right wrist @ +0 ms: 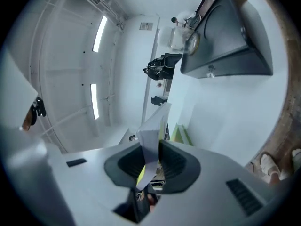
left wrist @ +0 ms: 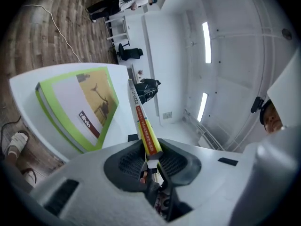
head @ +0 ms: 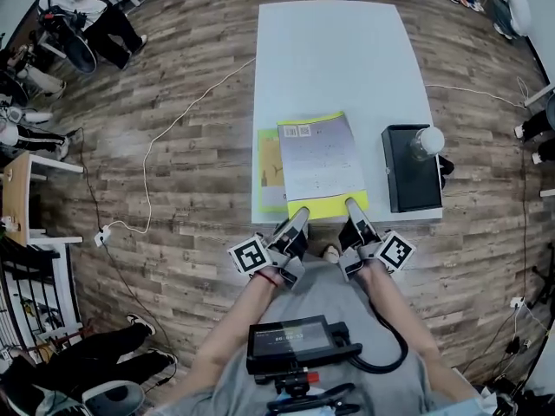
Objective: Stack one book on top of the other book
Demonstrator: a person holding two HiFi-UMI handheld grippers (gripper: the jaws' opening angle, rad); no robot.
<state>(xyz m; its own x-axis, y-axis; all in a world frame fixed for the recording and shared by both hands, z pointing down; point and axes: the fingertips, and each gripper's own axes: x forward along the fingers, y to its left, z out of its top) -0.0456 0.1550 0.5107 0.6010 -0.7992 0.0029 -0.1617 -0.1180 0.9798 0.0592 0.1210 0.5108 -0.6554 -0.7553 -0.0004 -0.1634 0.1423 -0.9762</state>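
Now left gripper [head: 299, 218], right gripper [head: 355, 208] clamped on yellow book [head: 319, 159] edge.

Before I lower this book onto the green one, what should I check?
1. Left gripper shut on the yellow book at its near edge: ok.
2. Right gripper shut on the same edge: ok.
3. Green book lying flat on the table: ok.
4. Yellow book lined up over the green book: not ok. It sits off to the right, and the green book shows at its left.
5. Black box and bottle apart from the yellow book: ok.
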